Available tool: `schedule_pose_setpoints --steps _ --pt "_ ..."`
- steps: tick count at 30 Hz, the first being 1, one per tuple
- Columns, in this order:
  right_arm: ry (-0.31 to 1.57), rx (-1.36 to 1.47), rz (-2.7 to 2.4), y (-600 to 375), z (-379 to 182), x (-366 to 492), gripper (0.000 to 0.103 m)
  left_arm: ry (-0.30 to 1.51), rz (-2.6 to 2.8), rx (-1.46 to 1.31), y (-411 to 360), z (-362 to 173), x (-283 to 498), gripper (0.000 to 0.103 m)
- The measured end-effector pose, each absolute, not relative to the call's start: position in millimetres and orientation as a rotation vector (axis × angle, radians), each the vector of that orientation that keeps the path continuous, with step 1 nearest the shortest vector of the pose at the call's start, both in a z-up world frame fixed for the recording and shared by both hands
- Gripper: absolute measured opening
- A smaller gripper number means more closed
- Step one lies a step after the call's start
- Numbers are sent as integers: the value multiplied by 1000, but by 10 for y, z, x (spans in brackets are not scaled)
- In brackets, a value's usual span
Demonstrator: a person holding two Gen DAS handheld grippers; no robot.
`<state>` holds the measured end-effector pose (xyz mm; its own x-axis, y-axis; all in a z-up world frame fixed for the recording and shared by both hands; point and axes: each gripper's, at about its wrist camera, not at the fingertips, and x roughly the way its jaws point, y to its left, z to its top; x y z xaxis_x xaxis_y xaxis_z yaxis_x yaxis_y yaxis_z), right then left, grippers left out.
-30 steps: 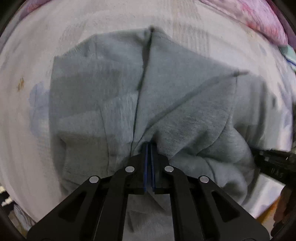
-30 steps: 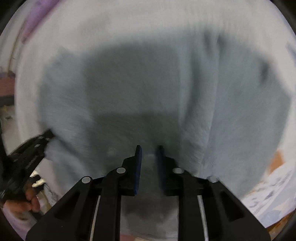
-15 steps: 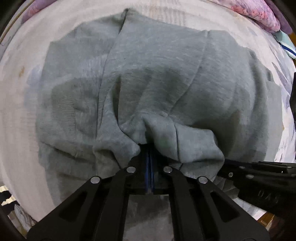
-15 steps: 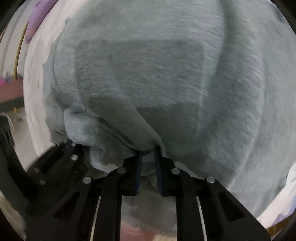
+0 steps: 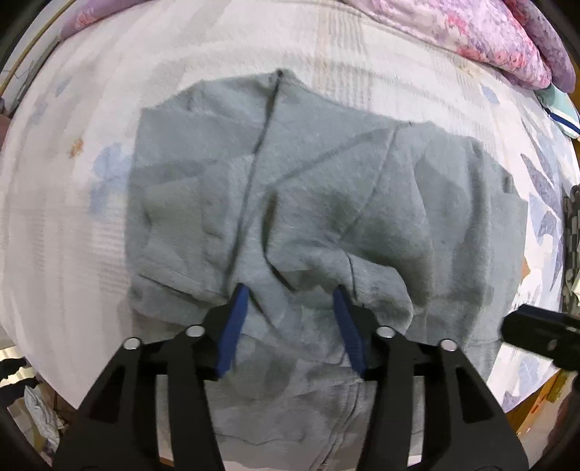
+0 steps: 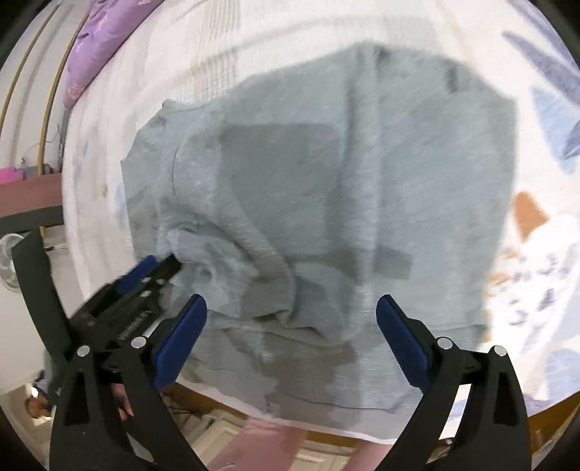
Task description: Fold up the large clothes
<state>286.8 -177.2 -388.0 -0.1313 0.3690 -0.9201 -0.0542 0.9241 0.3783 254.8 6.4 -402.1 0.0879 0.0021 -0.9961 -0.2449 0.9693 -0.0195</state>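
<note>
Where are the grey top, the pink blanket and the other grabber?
Grey top [image 5: 362,188]: left wrist view, on its flat middle.
Pink blanket [image 5: 482,32]: left wrist view, on its flowery folds, top right.
Left gripper [image 6: 152,271]: right wrist view, at its blue-padded tips, jaws opening.

grey garment: its near hem passes behind the black finger frames and out of the bottom edge in the left wrist view.
grey garment, right wrist view: motion blur smears the weave, so the folds are hard to read.
pink quilt: cut by the top edge.
right gripper: only a black tip shows at the right edge.
</note>
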Motion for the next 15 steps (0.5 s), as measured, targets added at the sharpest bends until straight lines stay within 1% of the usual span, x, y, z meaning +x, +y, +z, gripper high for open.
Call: schedule_pose_setpoints --steps 3,8,9,10,13,15 --pt "1652 214 341 -2014 -3842 3026 93 1447 217 -147 218 -3873 2606 67" --pt "1627 171 263 -2384 -3832 3225 94 1446 252 -102 654 -3898 2837 75" --pt "1621 169 247 -2448 -3832 3291 94 1445 256 -95 711 -3896 2863 79" --pt "1618 168 235 -2533 -3825 3318 94 1440 261 -86 787 -3896 2943 81" --pt "1602 163 200 -2657 -3818 3492 94 1431 254 -74 967 -3847 3043 82" --pt "1590 145 184 -2719 -3816 3611 94 1439 235 -79 1080 -3877 3190 86"
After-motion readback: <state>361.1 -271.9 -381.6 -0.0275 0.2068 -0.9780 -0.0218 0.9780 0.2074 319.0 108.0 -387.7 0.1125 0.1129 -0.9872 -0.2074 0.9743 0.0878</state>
